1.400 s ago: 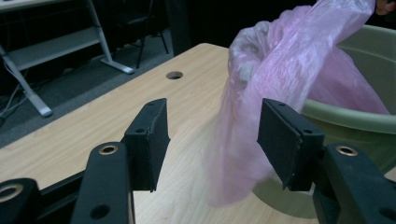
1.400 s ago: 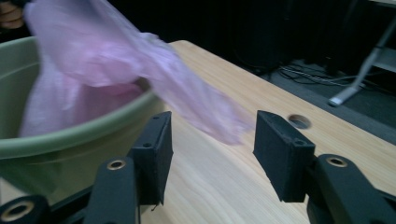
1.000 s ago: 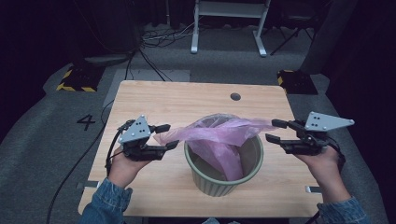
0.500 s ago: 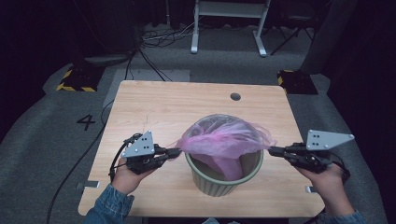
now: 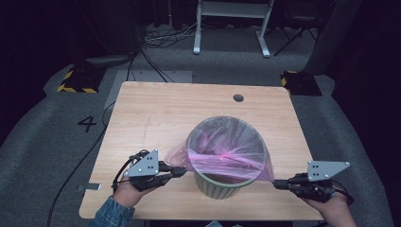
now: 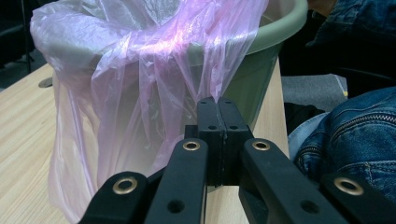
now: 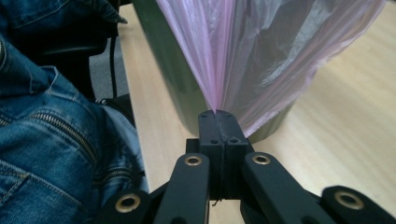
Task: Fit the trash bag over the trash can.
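Observation:
A green bin (image 5: 218, 187) stands on the near half of the wooden table (image 5: 156, 118), and a thin pink bag (image 5: 227, 146) lines it and hangs over its rim. At the bin's left side my left gripper (image 5: 182, 171) is shut on the bag's edge. My right gripper (image 5: 276, 184) is shut on the edge at the bin's right side, low by the tabletop. In the left gripper view the jaws (image 6: 217, 105) meet against the pink film (image 6: 140, 70) in front of the bin wall (image 6: 261, 60). In the right gripper view the bag (image 7: 261, 46) gathers to a point between the jaws (image 7: 217, 114).
A round cable hole (image 5: 238, 98) sits near the table's far edge. The bin is close to the near edge, where the person's denim-clad legs (image 7: 46, 116) show beside the table. Cables and a white stand (image 5: 231, 23) are on the floor beyond.
Both hands have come down and toward the near edge, drawing the bag's edge from above the bin down over its rim. The film now lies stretched around the opening.

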Demonstrator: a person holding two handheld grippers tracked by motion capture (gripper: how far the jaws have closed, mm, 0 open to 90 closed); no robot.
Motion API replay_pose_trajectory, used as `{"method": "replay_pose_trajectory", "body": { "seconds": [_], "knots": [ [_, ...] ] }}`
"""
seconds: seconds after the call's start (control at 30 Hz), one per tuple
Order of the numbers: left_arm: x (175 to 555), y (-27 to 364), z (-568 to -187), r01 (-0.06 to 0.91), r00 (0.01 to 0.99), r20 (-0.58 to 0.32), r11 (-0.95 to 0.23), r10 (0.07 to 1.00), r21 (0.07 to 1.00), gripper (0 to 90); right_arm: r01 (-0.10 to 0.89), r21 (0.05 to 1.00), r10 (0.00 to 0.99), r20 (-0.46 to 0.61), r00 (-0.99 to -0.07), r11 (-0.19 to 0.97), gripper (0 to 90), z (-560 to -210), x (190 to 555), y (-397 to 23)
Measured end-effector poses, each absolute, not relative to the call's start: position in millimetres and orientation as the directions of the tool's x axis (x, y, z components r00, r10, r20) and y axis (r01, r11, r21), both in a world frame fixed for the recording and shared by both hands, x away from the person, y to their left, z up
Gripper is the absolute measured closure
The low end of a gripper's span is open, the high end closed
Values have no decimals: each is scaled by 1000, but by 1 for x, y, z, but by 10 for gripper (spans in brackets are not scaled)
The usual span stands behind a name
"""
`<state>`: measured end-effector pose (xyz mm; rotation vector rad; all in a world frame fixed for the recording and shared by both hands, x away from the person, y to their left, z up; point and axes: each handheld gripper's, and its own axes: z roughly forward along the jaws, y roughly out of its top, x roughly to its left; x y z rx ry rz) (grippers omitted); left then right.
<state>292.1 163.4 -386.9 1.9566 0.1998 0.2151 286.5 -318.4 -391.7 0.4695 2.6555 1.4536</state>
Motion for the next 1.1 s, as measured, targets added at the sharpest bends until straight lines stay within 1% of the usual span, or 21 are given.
{"method": "replay_pose_trajectory", "body": {
  "seconds": [0.13,0.23,0.3,0.4,0.47,0.6,0.7,0.83,0.87,0.97,1.03,1.1],
  "knots": [
    [291,164,-391,37,973,54,-384,223,923,897,228,824,286,84,-954,518,900,-398,284,-313],
    [291,163,-396,44,979,38,-392,199,919,898,226,810,247,105,-963,540,900,-402,281,-307],
    [290,160,-400,43,983,38,-421,182,906,899,218,794,224,106,-969,568,900,-405,280,-303],
    [292,154,-409,46,983,47,-490,176,871,899,230,752,252,88,-964,618,900,-411,282,-300],
    [296,152,-416,75,982,22,-498,186,864,899,249,739,271,94,-958,626,900,-417,285,-301],
    [304,151,-427,116,976,1,-520,220,846,899,278,717,324,77,-943,639,900,-426,288,-304],
    [310,152,-435,154,966,-12,-540,257,828,898,316,711,361,94,-928,628,899,-434,291,-308],
    [317,154,-438,196,949,-19,-540,316,818,897,340,711,375,115,-920,616,896,-435,290,-311],
    [318,155,-437,207,943,-22,-532,333,821,897,337,717,377,113,-920,609,871,-434,288,-311],
    [320,159,-434,212,933,-22,-497,360,841,897,314,774,394,92,-915,550,617,-425,282,-309],
    [319,164,-431,208,931,-28,-465,365,860,894,277,826,406,65,-912,490,490,-416,276,-309],
    [317,168,-427,205,931,-36,-440,362,874,863,234,869,453,14,-892,435,353,-406,270,-310]
  ]
}}
